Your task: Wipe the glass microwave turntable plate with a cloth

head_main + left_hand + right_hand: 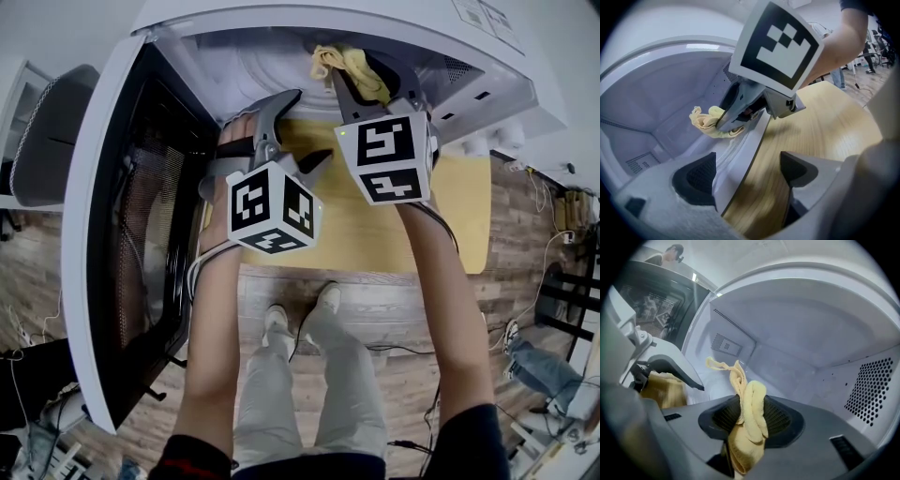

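Cloth point(749, 416): a soft yellow terry rag, bunched into thick folds, is clenched between the ribbed black pads of my right gripper point(751, 427). A thin tail of it curls up past the jaw tips. My left gripper point(749, 171) is released. Its two dark, textured pads stand well apart with nothing between them, and past them I see only the white front sill and the tabletop.

My right gripper view looks into the cavity of the microwave point(328, 14), which has smooth white enamel walls with rounded corners and a panel of small round vent holes point(872, 390) on the right wall. The glass turntable plate ought to lie on the pale floor under the cloth, but I cannot make out its rim there for certain. The left gripper view shows what the right cannot: the cloth's loose end hanging down toward that floor, deep inside.

Only the head view shows the door point(141, 187), swung wide to the left with its dark mesh window. It also shows the light wood-grain table point(459, 216) the oven stands on and the grey-brown plank floor point(394, 309) with cables trailing across it.
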`<state>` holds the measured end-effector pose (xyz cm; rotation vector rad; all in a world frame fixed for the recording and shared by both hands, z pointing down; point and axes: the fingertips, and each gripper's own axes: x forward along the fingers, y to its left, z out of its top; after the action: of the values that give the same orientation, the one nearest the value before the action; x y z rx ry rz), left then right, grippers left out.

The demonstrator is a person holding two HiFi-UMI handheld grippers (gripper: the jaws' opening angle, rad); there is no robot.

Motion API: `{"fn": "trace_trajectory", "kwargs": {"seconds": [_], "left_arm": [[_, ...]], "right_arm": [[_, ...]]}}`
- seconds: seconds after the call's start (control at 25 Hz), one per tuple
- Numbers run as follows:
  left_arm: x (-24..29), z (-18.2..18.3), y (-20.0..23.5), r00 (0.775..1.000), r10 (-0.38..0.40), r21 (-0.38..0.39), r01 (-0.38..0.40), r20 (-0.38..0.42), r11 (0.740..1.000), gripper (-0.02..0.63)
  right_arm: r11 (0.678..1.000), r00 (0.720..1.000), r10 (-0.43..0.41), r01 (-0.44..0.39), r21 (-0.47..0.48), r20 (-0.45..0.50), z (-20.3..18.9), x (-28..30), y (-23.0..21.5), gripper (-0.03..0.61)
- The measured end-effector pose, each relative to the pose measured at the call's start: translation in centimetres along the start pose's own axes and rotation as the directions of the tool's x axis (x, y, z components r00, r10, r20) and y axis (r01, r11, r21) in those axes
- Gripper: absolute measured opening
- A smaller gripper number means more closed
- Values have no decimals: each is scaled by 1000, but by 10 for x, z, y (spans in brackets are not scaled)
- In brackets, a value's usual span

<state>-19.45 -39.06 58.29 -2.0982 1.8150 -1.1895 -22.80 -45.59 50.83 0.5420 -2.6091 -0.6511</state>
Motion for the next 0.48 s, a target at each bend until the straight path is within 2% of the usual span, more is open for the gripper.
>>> {"fn": "trace_trajectory", "kwargs": {"seconds": [0.48], "left_arm": [[0, -1, 1, 1000, 7, -4, -7, -4, 1000, 423]], "right_arm": [[999, 1000, -17, 17, 39, -13, -2, -10, 0, 150]]}}
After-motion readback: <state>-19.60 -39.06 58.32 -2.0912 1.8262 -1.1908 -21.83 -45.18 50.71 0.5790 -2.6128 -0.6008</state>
